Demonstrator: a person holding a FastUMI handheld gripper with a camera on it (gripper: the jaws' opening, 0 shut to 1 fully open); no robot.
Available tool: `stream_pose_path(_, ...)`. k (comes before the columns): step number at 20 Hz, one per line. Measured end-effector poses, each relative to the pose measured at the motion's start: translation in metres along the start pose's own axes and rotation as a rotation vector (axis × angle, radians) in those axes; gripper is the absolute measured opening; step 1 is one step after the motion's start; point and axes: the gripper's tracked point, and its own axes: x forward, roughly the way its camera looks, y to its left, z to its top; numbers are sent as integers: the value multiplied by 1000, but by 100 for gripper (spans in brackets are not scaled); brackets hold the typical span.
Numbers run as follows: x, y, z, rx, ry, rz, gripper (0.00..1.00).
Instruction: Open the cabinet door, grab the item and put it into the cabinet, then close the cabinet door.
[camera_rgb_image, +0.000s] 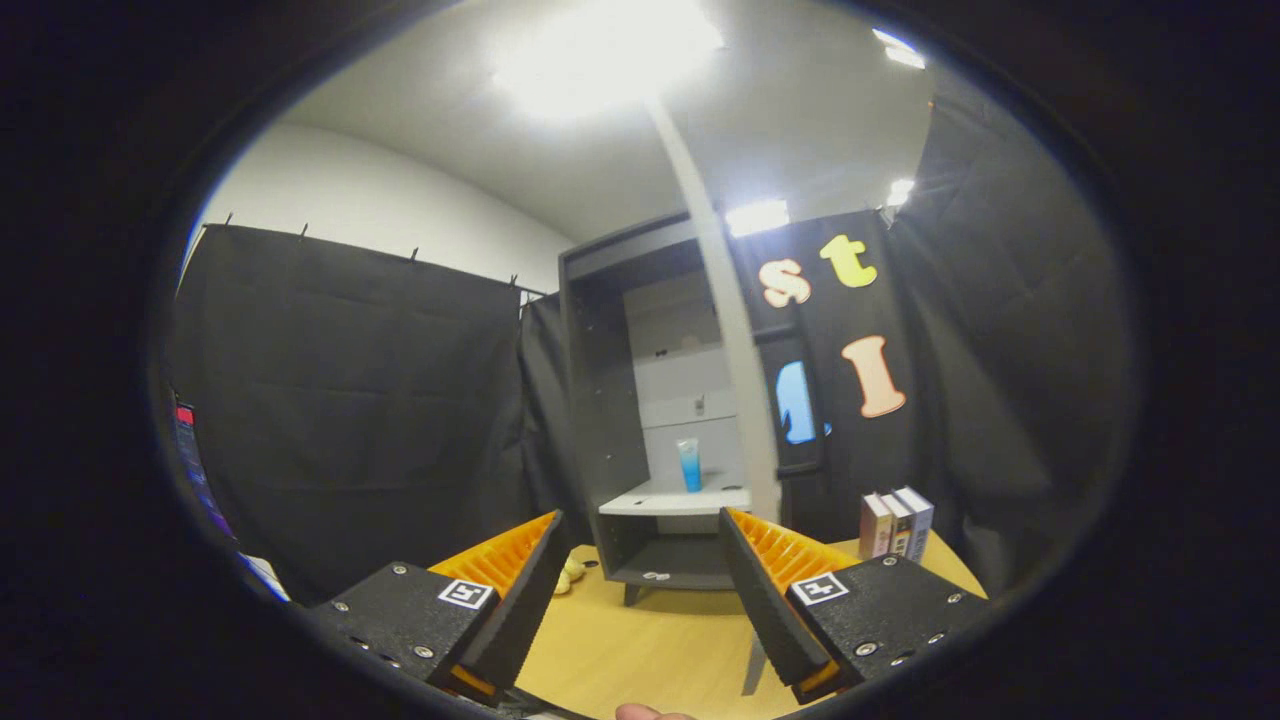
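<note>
The cabinet (650, 400) is standing at the far side of the wooden table (650, 650), well beyond the fingers and framed between them. Its door (735, 330) is standing open, turned edge-on toward the viewer, so it is appearing as a pale narrow strip running down the cabinet's right side. The dark grey carcass is showing a pale back panel and a light-coloured shelf (675, 498) across its lower part, with a dark open compartment beneath that shelf.

The item, a small blue tube (689, 464), is standing upright on the light shelf inside the cabinet, near the back panel and just left of the door's edge.

The gripper (640, 560) is hovering above the near part of the table with its fingers spread wide apart. Nothing is lying between them and neither finger is touching any object; the cabinet's base is showing through the gap.

Three books (897, 522) are standing upright side by side on the table to the right of the cabinet, just beyond the right finger. A few small pale yellow objects (570, 575) are lying on the table by the cabinet's lower left corner, partly hidden behind the left finger; what they are cannot be told. A fingertip (650, 712) of a person is showing below the fingers.
</note>
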Motion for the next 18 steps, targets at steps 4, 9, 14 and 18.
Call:
stream_pose_path(4,-13,-54,24,-78,-65,-171,92)
stream_pose_path(9,10,-126,2,-112,-14,-365,92)
stream_pose_path(14,36,-136,-29,-47,83,-347,92)
stream_pose_path(18,42,-134,-38,35,104,-333,90)
